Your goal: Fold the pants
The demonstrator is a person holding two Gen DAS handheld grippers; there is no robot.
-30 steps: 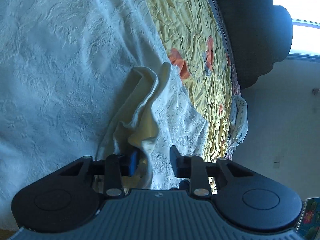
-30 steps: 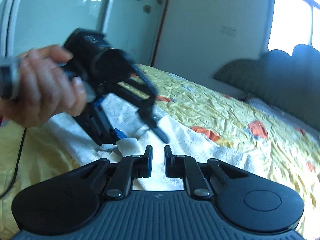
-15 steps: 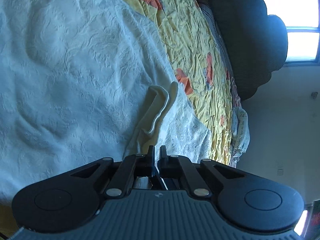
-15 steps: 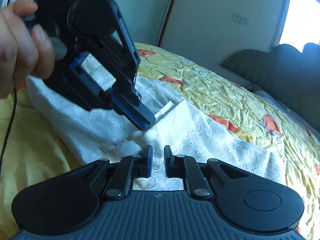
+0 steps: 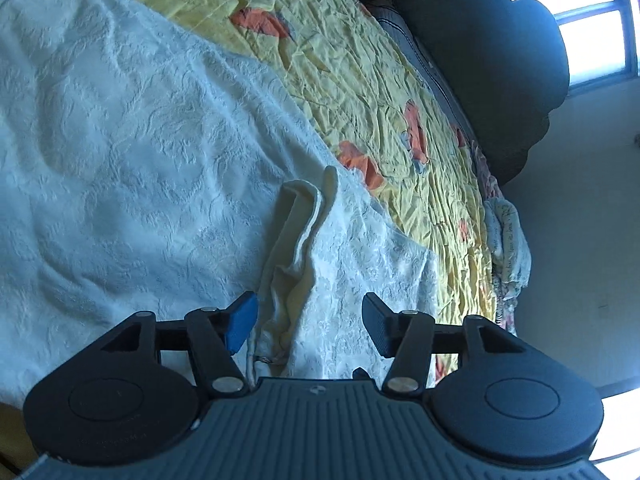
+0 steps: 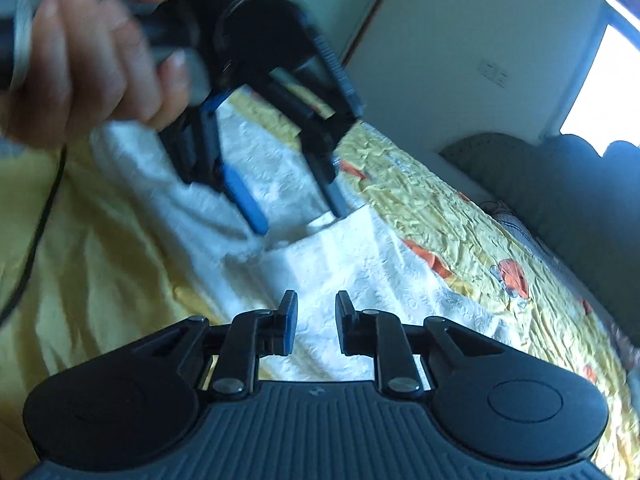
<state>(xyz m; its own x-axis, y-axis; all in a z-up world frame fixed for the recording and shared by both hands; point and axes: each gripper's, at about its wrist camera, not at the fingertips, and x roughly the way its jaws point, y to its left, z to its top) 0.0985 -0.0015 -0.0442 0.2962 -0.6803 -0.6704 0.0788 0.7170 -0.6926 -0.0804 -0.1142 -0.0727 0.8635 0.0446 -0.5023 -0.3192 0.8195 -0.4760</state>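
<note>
White textured pants (image 5: 140, 140) lie spread over the bed, with a cream inner fold (image 5: 300, 232) standing up along one edge. My left gripper (image 5: 308, 308) hangs just above that fold. Its jaws are opening wide; the fold sits between them and neither pad presses on it. In the right wrist view a hand (image 6: 92, 60) holds the left gripper (image 6: 298, 216), fingers apart over the pants (image 6: 360, 264). My right gripper (image 6: 316, 304) hovers low over the white cloth. Its jaws are opening, a narrow gap shows, and nothing is gripped.
A crumpled yellow bedspread (image 5: 380, 80) with orange prints lies under the pants. A dark padded headboard (image 5: 500, 60) and a bright window (image 5: 592, 40) are beyond it. A bunched printed cloth (image 5: 508, 240) sits at the bed's edge. A black cable (image 6: 36, 220) crosses the yellow sheet.
Half a second ago my left gripper was shut on the cream fold; it has since opened wide and risen. My right gripper's jaws have parted a little and it has shifted over the cloth.
</note>
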